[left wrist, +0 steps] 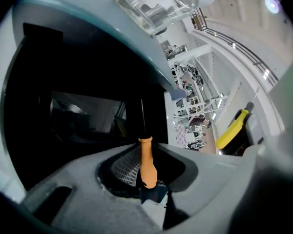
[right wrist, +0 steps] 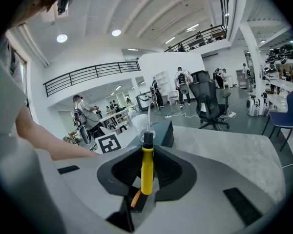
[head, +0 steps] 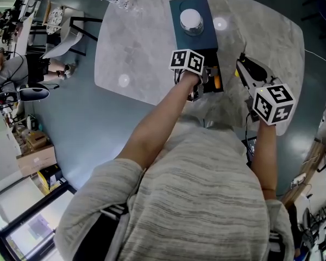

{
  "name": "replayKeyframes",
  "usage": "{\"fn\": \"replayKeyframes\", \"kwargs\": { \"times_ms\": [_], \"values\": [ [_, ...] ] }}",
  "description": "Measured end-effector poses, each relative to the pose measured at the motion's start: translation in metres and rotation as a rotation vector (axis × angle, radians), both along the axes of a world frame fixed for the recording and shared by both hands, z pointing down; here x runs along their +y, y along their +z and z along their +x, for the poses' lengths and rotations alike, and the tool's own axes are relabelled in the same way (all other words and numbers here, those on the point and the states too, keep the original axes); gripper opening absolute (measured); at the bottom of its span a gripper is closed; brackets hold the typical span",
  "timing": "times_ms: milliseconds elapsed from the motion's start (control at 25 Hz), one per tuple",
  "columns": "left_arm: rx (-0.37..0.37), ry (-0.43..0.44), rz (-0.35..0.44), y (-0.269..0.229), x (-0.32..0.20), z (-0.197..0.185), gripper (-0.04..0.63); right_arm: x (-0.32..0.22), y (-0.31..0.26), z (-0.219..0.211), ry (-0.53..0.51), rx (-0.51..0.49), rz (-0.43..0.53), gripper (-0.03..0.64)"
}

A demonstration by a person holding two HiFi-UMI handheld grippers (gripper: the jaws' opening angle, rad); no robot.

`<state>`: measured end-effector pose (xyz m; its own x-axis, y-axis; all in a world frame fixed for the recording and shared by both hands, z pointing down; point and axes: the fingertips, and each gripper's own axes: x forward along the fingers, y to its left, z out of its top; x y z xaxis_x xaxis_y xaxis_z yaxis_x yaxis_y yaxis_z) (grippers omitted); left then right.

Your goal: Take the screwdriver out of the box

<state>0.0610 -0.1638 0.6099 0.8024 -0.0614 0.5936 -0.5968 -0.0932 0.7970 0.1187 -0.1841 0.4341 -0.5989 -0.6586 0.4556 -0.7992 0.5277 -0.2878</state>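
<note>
Reaching into the box (head: 179, 16), left tongs (left wrist: 145, 152) clench the orange screwdriver (left wrist: 147, 168), right tongs (right wrist: 147, 152) a yellow screwdriver (right wrist: 147, 174); next, likely a straight pull out.

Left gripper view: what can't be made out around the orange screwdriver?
Left gripper view: orange screwdriver shaft tip fades into the box shadow.
Left gripper view: box contents too dark.
Left gripper grip: one side shadowed, contact unclear.
Head view: marker cube hides those jaws.

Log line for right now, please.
left gripper shut on orange screwdriver at box opening | right gripper shut on yellow screwdriver beside box
</note>
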Motion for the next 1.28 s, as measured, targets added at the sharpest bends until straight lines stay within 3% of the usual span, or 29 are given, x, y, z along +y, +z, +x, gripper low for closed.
{"fn": "replayKeyframes", "kwargs": {
  "times_ms": [880,1280],
  "values": [
    [0.102,-0.127,-0.001,-0.026,0.006,-0.018,0.072,0.005,-0.005,-0.011,-0.007,0.013,0.006,0.072],
    [0.170,-0.041,-0.121,-0.030,0.003,-0.015,0.072,0.012,-0.008,-0.015,0.000,0.010,0.006,0.072]
  ]
}}
